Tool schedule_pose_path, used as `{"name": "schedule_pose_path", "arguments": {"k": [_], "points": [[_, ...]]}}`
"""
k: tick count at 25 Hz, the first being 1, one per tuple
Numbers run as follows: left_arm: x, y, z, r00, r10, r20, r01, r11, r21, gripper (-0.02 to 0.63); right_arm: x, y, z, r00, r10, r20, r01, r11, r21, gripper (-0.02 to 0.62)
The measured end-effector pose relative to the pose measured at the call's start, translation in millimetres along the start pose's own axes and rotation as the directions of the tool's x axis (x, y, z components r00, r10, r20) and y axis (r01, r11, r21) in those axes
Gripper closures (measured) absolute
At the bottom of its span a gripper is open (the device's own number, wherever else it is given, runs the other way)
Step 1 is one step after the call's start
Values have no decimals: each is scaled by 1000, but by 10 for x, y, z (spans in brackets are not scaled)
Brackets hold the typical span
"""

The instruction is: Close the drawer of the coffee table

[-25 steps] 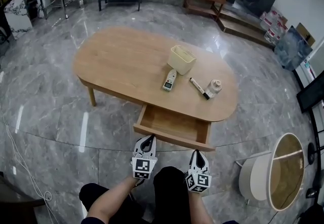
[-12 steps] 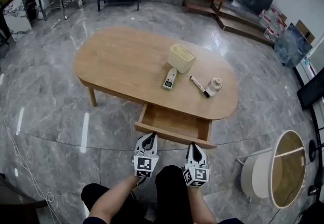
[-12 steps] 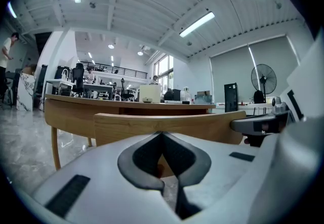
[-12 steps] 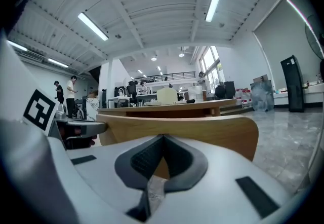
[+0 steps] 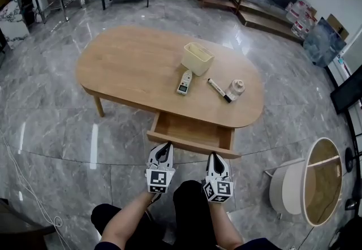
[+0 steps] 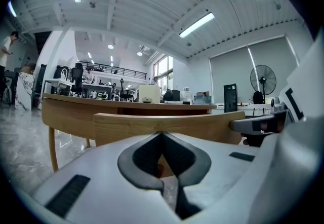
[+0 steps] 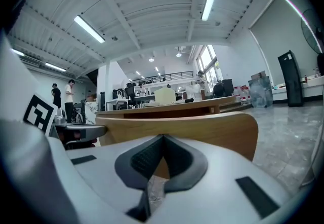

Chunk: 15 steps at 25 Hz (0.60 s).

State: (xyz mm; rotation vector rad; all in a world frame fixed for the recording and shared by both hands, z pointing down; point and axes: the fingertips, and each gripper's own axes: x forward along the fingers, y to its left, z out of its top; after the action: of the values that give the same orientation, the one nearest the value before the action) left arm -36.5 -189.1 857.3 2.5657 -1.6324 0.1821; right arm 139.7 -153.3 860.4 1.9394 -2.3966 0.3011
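Table [image 5: 130,68] on a grey marble floor, its drawer [image 5: 189,133] pulled out (on the person's side). Left gripper [image 5: 164,147] and right gripper [image 5: 214,156] sit just before the drawer's front panel, each with jaws pressed together, holding nothing. Box [image 5: 197,58], remote [image 5: 184,82] and marker [image 5: 216,89] lie on top.
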Motion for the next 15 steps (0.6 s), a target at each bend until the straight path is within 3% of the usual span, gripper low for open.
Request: {"name": "schedule_pose_path", "arguments": {"k": [15], "points": [[185,48,28,999,-22,-25,21,999,-38,581,187,-85,49,1000,-1,-17,2,1000,24,569]]}}
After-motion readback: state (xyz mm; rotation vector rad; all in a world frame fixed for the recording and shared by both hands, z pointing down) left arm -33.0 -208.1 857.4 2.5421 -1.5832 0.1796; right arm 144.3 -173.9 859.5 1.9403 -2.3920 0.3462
